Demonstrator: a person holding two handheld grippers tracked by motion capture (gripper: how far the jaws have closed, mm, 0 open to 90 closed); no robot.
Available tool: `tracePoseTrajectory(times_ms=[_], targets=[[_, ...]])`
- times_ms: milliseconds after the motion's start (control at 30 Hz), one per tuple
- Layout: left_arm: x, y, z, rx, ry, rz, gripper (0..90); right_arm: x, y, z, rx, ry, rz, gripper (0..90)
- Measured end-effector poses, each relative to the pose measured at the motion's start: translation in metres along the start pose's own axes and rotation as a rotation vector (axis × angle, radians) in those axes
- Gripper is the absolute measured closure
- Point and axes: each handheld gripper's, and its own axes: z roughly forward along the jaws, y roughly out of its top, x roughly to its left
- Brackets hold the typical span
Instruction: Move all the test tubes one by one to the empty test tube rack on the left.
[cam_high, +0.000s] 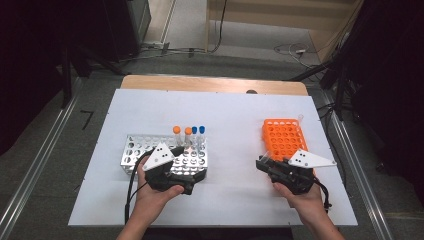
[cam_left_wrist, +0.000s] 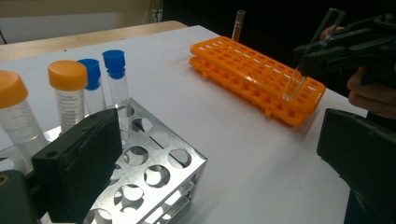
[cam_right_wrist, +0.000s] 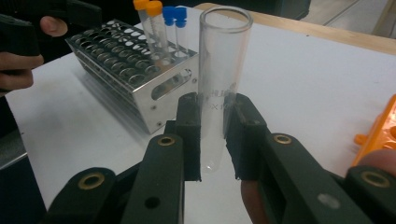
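My right gripper (cam_right_wrist: 214, 126) is shut on a clear, uncapped glass tube (cam_right_wrist: 223, 70), which stands upright between its pads. In the left gripper view this tube (cam_left_wrist: 294, 86) hangs tilted over the near end of the orange rack (cam_left_wrist: 254, 74), its bottom close to the holes. My left gripper (cam_left_wrist: 219, 177) is open, with its jaws wide apart at the front corner of the metal rack (cam_left_wrist: 154, 172). Capped tubes stand in that rack, two with orange caps (cam_high: 176, 129) and two with blue caps (cam_high: 202, 129). From above, the right gripper (cam_high: 263, 162) sits at the orange rack's (cam_high: 284, 137) front-left corner.
Another bare tube (cam_high: 300, 119) stands at the orange rack's far right corner. Both racks rest on a white board (cam_high: 230, 115) over a wooden table. Open board lies between the racks. Cables trail from both grippers toward the front edge.
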Motion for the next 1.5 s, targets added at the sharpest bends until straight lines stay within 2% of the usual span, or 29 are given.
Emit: tracePoseTrajectory(times_ms=[467, 800, 1067, 1333, 1500], targets=[[-0.018, 0.001, 0.012, -0.002, -0.082, 0.019, 5.5, 0.025, 0.001, 0.019, 0.027, 0.064, -0.041, 74.1], [-0.027, 0.001, 0.019, -0.015, -0.154, 0.026, 26.9, 0.041, -0.001, 0.034, 0.055, 0.107, -0.068, 74.1], [-0.036, 0.001, 0.027, -0.014, -0.181, 0.047, 37.4, 0.054, -0.002, 0.045, 0.081, 0.143, -0.089, 74.0], [-0.043, 0.0, 0.034, -0.004, -0.218, 0.067, 56.6, 0.064, -0.003, 0.054, 0.097, 0.173, -0.098, 74.0], [-0.049, -0.002, 0.04, 0.023, -0.226, 0.097, 64.5, 0.067, -0.003, 0.056, 0.102, 0.187, -0.106, 74.0]])
